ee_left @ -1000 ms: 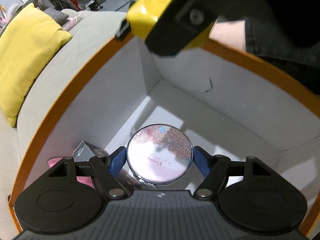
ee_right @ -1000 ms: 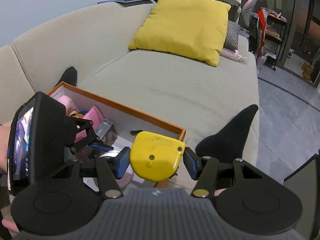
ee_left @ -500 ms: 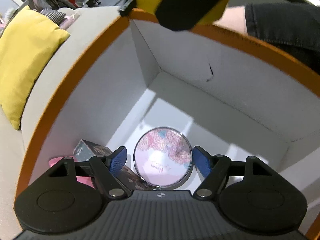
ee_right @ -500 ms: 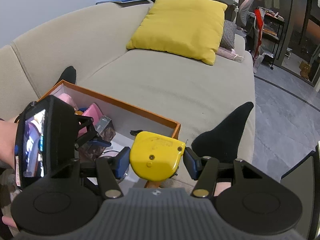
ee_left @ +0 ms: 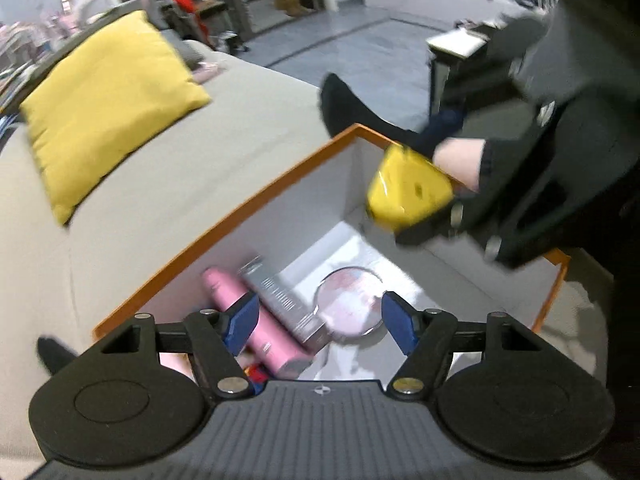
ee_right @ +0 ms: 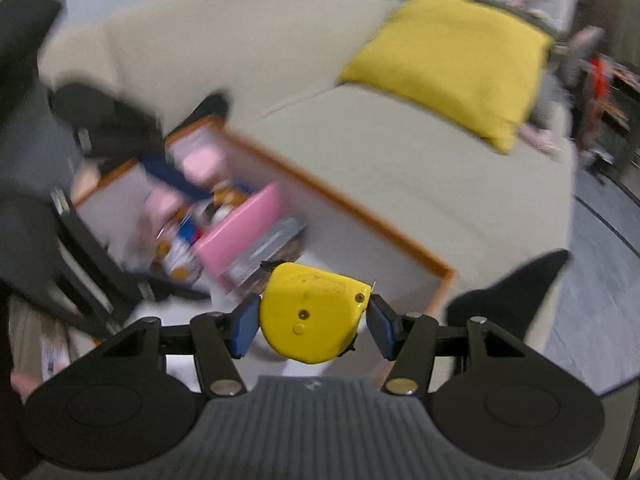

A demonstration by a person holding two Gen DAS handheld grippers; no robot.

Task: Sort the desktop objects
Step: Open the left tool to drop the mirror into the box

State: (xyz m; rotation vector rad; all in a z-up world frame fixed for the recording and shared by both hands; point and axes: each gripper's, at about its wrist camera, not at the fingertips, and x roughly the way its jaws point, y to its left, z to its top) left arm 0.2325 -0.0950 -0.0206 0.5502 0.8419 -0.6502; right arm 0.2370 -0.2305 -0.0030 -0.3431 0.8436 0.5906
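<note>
My right gripper (ee_right: 308, 322) is clamped on the yellow tape measure (ee_right: 314, 312), low in the middle of its frame, hanging over the orange-rimmed box (ee_left: 256, 196). My left gripper (ee_left: 320, 320) hangs spread and empty above the box. Already inside, lower centre: a round mirror (ee_left: 350, 300), a pink bottle (ee_left: 248, 316) and a grey carton (ee_left: 280, 296). I judge the tape measure goes in next.

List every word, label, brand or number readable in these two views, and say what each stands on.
No text can be read as it stands.
Grey box in the orange-rimmed box: printing on its side, blurred.
Round tin: patterned lid, any writing smeared.
Yellow tape measure in the right tool: embossed patch near the top, illegible.
Left tool: small logo mark on its body, no letters.
</note>
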